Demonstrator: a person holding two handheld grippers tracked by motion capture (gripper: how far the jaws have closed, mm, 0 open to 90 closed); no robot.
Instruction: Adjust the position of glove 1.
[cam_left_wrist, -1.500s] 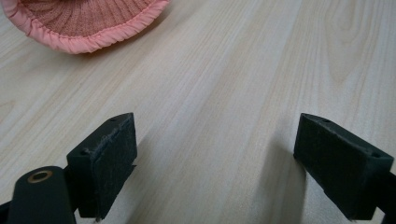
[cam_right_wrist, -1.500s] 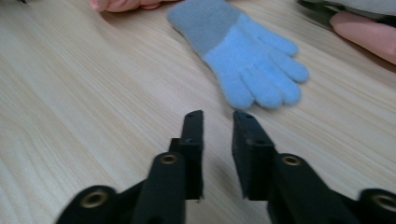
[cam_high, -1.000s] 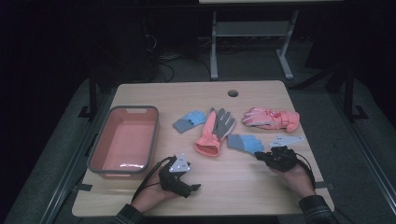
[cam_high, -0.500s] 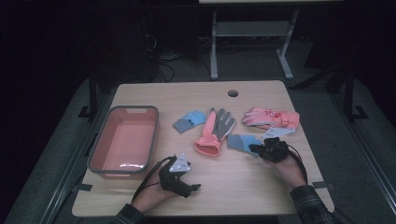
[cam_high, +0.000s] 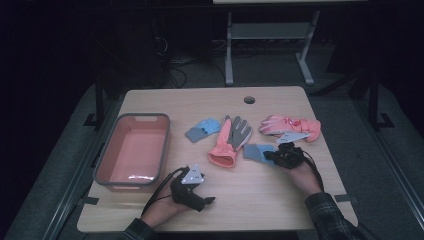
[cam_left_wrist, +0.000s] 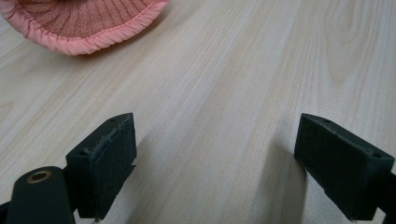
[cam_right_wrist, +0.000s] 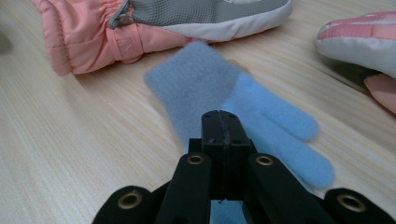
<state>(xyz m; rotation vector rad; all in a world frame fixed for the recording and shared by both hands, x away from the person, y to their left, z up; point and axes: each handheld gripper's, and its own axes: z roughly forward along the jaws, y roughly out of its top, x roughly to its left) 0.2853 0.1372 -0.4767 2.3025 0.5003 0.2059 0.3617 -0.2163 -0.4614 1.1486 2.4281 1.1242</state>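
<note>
1. The right gripper (cam_right_wrist: 223, 123) is seen with its jaws pressed flat together, nothing between them, poised over the blue fleece glove (cam_right_wrist: 243, 109).
2. The left gripper (cam_left_wrist: 215, 163) is held with its jaws spread wide above bare wood of the table (cam_high: 260, 192).
3. That blue fleece glove is laid flat just beside the pink-and-grey glove (cam_high: 229, 141).
4. A second blue glove (cam_high: 202, 129), a pink ski glove (cam_high: 290, 125) and a pink bin (cam_high: 101, 161) are found farther out.

Black left hand-held gripper (cam_high: 209, 200) with grey three-cornered top plate, black trailing cable, brass-ringed screw holes, blocky black jaw pads, matching right hand-held gripper (cam_high: 274, 156), dark plaid sleeves
</note>
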